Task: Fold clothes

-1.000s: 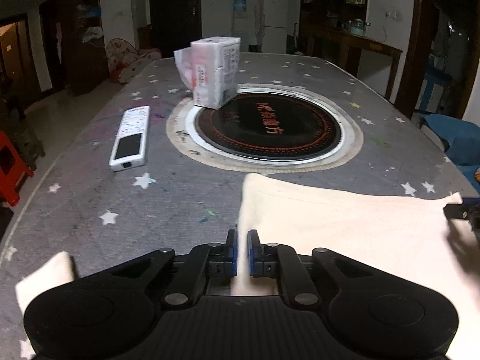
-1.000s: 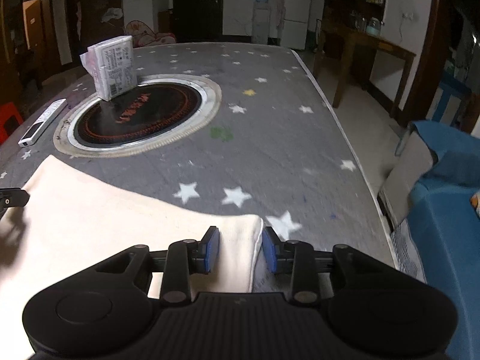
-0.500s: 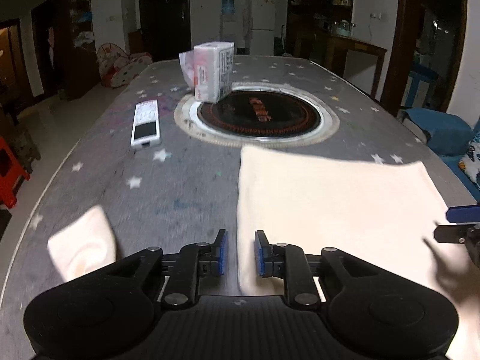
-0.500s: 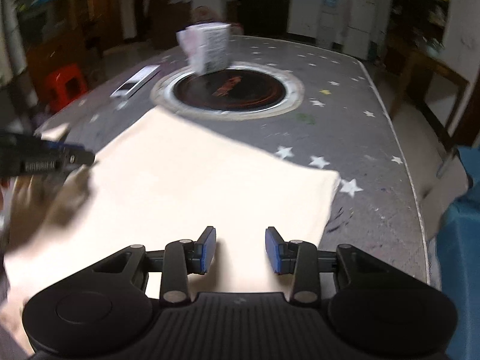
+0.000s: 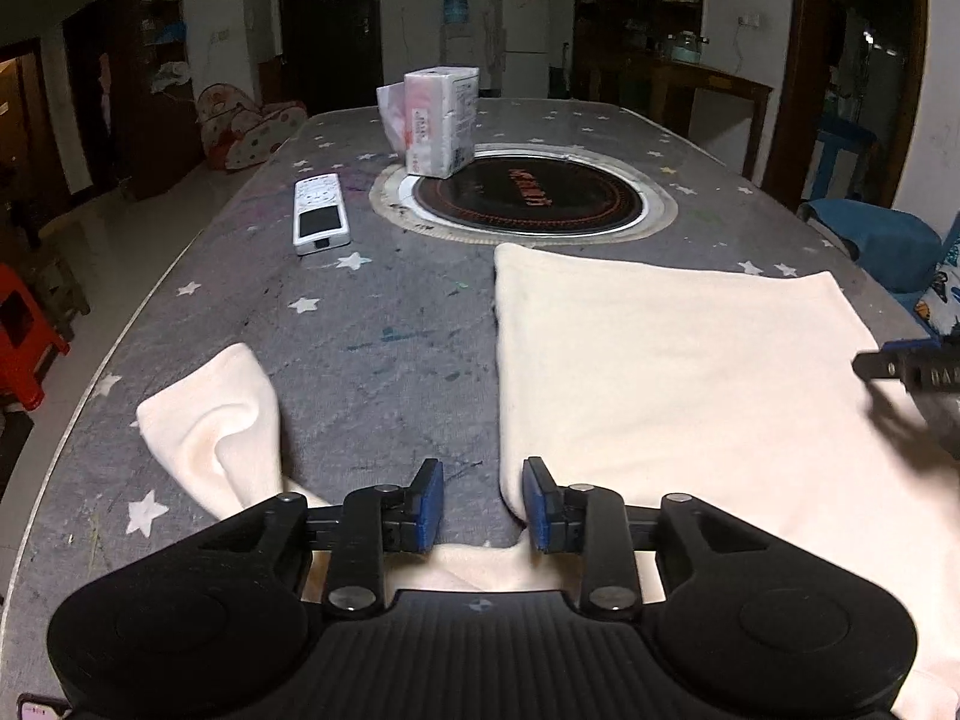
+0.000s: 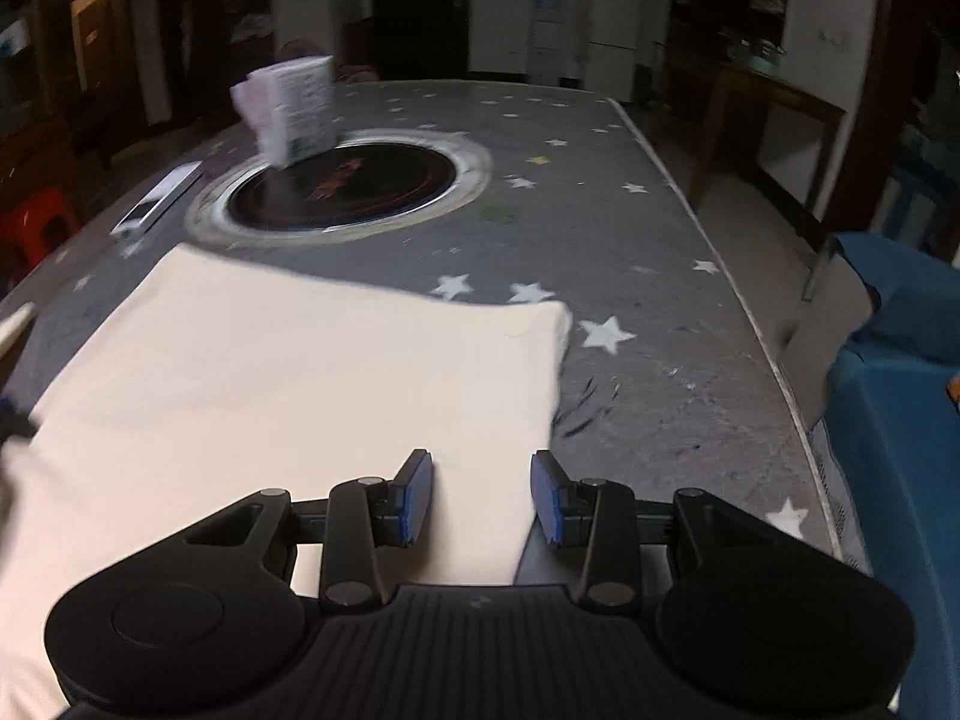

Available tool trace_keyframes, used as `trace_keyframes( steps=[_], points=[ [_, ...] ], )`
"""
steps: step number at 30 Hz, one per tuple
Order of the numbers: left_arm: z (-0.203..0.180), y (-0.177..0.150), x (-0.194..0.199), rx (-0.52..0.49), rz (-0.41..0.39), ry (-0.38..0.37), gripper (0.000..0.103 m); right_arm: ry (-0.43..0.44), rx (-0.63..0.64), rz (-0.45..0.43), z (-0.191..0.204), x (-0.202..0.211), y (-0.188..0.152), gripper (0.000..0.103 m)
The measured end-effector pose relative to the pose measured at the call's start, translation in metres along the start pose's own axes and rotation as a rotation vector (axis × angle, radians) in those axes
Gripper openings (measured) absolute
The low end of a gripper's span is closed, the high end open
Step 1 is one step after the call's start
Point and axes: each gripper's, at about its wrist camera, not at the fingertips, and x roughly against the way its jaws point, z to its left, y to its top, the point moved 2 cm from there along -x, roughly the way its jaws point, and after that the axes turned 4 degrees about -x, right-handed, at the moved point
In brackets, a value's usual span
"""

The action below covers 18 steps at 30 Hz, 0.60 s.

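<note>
Both the left tongs [image 5: 483, 501] and right tongs [image 6: 482, 495] gape apart over the flat cream cotton garment [image 5: 678, 372] on the grey star-patterned desk [image 5: 384, 354]

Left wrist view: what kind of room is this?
Most likely a home dining or living room. A fridge and water dispenser stand by the far wall, and the star-print table has an induction cooktop set into it.

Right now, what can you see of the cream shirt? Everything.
The shirt is plain cream, soft knit by its look, no print showing. Its body lies flat on the table, folded to a straight left edge, short of the round hob. One sleeve is spread out left, rumpled. Both tools are open, the left tool over the armpit, the right tool over the right edge.
</note>
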Motion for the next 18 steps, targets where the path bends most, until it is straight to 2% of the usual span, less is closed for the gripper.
trace_keyframes(
  steps=[5, 12, 15, 18],
  points=[
    [0.006, 0.002, -0.006, 0.05, 0.009, 0.0, 0.034, -0.014, -0.02, -0.003, -0.002, -0.02, 0.015, 0.036],
    [0.001, 0.001, -0.007, 0.029, -0.001, 0.033, 0.036, -0.011, -0.027, 0.002, -0.003, -0.043, 0.038, 0.036],
    [0.004, 0.001, -0.007, 0.038, 0.002, 0.037, 0.036, -0.002, -0.009, 0.016, -0.007, -0.03, 0.04, 0.036],
    [0.005, 0.0, -0.006, 0.035, 0.001, 0.046, 0.038, 0.013, 0.003, 0.007, -0.015, -0.001, 0.032, 0.036]
  ],
)
